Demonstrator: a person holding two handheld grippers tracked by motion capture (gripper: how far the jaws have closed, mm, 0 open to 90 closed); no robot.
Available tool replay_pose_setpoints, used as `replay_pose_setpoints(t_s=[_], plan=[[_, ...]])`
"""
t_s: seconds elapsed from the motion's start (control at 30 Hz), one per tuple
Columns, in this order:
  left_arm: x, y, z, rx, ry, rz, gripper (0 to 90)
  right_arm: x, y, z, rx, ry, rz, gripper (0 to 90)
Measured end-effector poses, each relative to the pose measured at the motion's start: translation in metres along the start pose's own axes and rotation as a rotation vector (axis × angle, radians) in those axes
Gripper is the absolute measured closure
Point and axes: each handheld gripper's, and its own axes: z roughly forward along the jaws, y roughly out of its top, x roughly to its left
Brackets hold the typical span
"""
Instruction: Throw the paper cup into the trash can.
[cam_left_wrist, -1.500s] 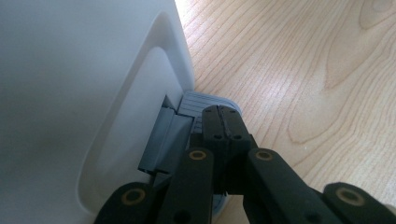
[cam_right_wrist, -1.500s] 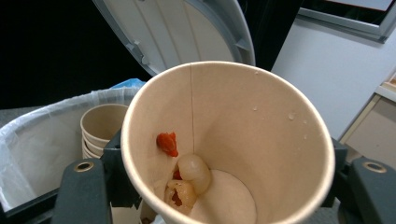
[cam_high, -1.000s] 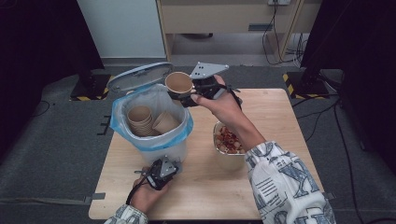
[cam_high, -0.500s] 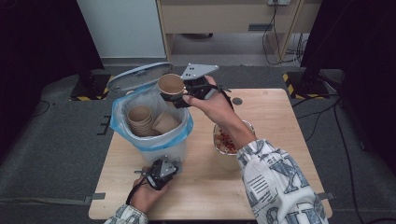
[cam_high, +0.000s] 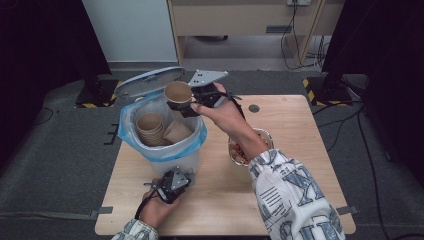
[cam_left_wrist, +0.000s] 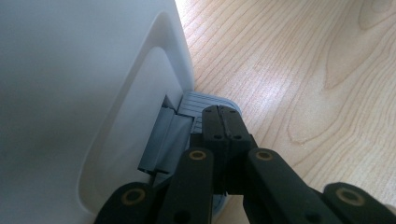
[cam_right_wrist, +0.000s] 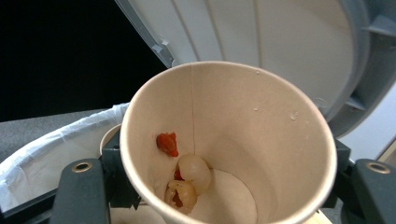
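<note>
Paper cup (cam_right_wrist: 224, 140) base: cut off by the bottom edge in the right gripper view.
Food container (cam_high: 262, 137) contents: partly hidden behind the forearm.

Saw a wooden table (cam_high: 300, 200) on grey carpet (cam_high: 60, 165). Noted a clear tub (cam_high: 264, 135) right of its centre, holding reddish food scraps (cam_high: 237, 152). Spotted a small dark round disc (cam_high: 254, 108) in the tabletop beyond the tub. Made out a pale wooden cabinet (cam_high: 240, 20) behind, with cables (cam_high: 295, 30) hanging, and black-and-yellow striped bases (cam_high: 325, 87) on the floor.
</note>
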Motion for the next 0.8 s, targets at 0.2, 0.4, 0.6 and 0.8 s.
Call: replay_pose_setpoints(t_s=[0.2,0.4,0.6,0.8], plan=[[0.0,0.0,0.0,0.0,0.0,0.001,89.7,0.0,0.001,0.004,0.002,0.005,0.002,29.8],[0.0,0.0,0.0,0.0,0.0,0.001,89.7,0.0,-0.001,0.009,0.014,0.006,0.002,29.6],[0.0,0.0,0.0,0.0,0.0,0.0,89.7,0.0,-0.002,0.014,0.028,0.012,-0.006,29.6],[0.0,0.0,0.0,0.0,0.0,0.001,89.7,-0.001,-0.002,0.016,0.035,0.016,-0.008,29.5]])
